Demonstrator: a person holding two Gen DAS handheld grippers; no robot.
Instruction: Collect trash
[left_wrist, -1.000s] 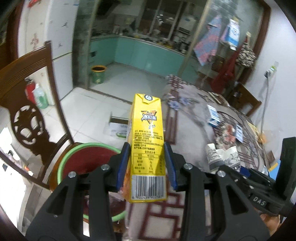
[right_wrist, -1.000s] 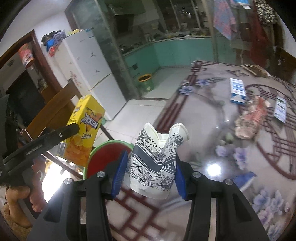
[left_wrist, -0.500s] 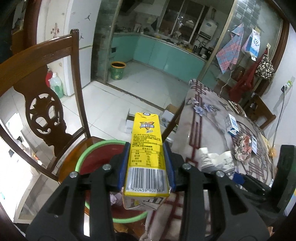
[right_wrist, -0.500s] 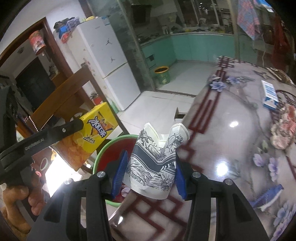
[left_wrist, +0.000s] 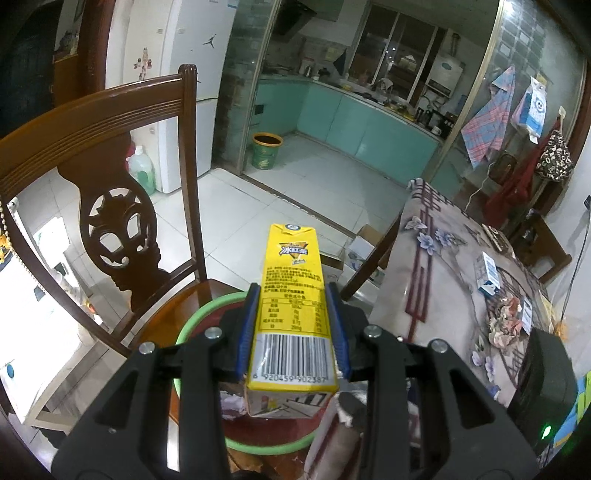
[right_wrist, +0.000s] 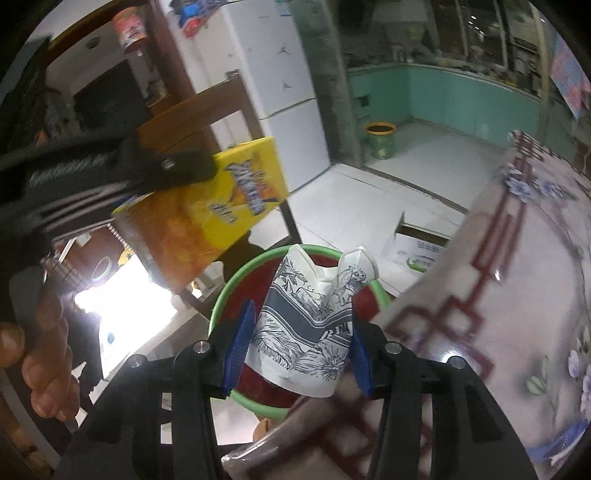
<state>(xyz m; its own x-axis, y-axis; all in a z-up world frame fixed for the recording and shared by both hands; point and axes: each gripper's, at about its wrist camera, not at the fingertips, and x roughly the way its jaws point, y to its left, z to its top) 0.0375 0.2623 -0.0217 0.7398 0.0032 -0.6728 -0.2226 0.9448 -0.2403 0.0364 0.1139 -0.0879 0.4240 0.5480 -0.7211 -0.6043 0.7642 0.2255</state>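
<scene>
At the bottom of both frames, over the green-rimmed basin (right_wrist: 221, 299) on the chair (left_wrist: 110, 110): my right tongs (right_wrist: 299, 347) have just been opening around the crushed paper cup (right_wrist: 314, 332), ready to drop; my left tongs (left_wrist: 293, 332) grip the yellow carton (left_wrist: 291, 295), brought closer since a second ago.

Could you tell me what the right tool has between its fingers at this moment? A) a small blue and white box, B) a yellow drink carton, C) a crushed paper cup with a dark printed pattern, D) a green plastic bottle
C: the right tool frames the crushed paper cup over the green-rimmed bin; its jaws have just been opening.
</scene>
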